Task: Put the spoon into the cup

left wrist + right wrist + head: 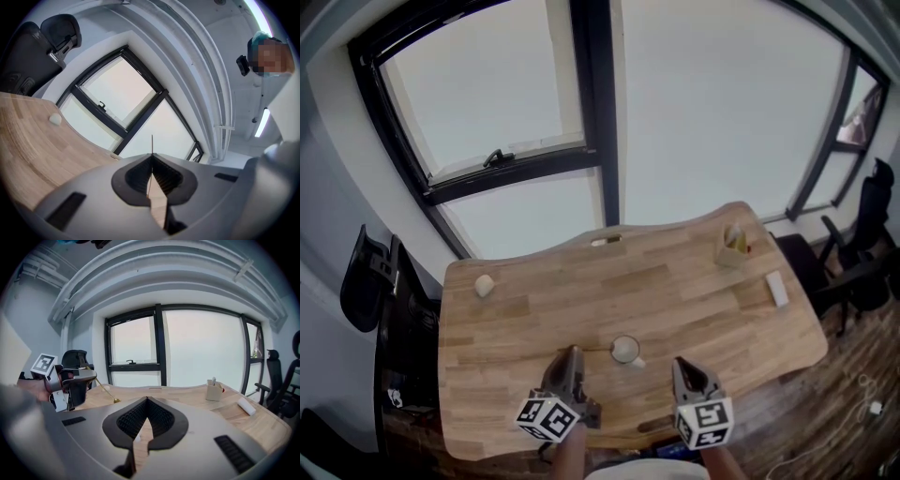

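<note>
A white cup (625, 351) stands on the wooden table (675, 291) near its front edge, between my two grippers. My left gripper (573, 352) is shut on a thin golden spoon (106, 390), which points from its jaws toward the cup with the bowl low above the table. In the left gripper view the spoon (152, 144) shows edge-on as a thin line rising from the closed tips of the left gripper (152, 156). My right gripper (682, 364) hovers just right of the cup; its jaws meet at the tips with nothing between them (146, 399).
At the table's far right stands a beige holder (732, 246) with pens, and a white block (777, 288) lies beside it. A small pale ball (485, 285) rests at the far left. Black chairs (380, 281) stand off both ends. Large windows lie beyond the table.
</note>
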`<state>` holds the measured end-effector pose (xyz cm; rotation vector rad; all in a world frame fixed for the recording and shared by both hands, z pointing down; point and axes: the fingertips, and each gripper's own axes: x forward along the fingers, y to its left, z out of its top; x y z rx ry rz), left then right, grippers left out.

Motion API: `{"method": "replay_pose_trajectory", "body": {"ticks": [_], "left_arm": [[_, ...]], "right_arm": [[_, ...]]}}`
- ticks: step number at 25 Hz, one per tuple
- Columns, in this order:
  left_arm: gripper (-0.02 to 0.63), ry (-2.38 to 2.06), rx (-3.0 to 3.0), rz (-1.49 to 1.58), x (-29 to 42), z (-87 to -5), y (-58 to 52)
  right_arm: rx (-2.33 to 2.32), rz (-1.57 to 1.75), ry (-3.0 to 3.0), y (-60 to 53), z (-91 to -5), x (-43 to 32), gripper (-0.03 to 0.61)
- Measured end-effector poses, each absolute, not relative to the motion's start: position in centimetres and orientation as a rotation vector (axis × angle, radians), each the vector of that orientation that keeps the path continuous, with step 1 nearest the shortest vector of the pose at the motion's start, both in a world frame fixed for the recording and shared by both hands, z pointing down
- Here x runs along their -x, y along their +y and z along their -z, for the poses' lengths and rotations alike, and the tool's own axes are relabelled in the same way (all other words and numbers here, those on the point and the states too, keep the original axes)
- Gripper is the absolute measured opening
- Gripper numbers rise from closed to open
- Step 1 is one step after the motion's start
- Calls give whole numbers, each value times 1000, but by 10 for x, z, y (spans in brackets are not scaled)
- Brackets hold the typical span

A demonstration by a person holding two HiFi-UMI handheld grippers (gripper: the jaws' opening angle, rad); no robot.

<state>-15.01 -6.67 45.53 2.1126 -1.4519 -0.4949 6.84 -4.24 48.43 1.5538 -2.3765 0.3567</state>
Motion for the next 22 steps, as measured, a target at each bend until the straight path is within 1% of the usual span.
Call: {"method": "replay_pose_trajectory", "body": {"ticks": [5,15,22], "left_arm": [[2,-1442,-2125,480,144,-456,-73],[2,-1484,-2124,451,155,-456,-90],[2,-1479,-2108,428,155,-471,-95]], "right_arm": [[-1580,-346,-2371,-48,-482,-77,-3],[-1541,-371,-2399,-73,-492,-65,-3],[-1520,-399,-2389,-78,-503,-62,-3]]}}
